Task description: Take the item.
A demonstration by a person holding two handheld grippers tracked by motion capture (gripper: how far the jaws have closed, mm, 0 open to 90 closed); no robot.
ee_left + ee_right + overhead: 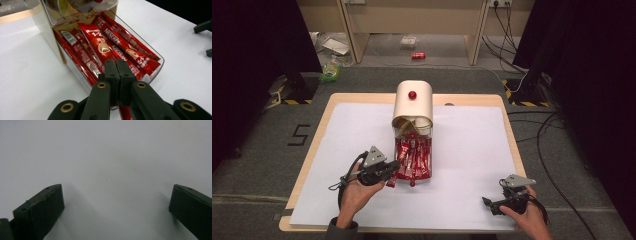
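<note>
Two claws: left claw (pixel 116 75) clamped on a red coffee stick (pixel 125 113) at the clear drawer's (pixel 160 60) 6 o'clock rim; right claw (pixel 116 205) gaping wide over white desk (pixel 472 145), 4 o'clock of dispenser (pixel 413 107)

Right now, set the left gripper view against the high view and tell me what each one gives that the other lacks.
Left gripper view: Nescafé print on the red foil coffee sachets, and the left gripper, jaws shut on one held sachet. High view: the cream round-topped dispenser with its red knob, and the right gripper. Both: the clear plastic drawer of sachets on the white sheet.
</note>
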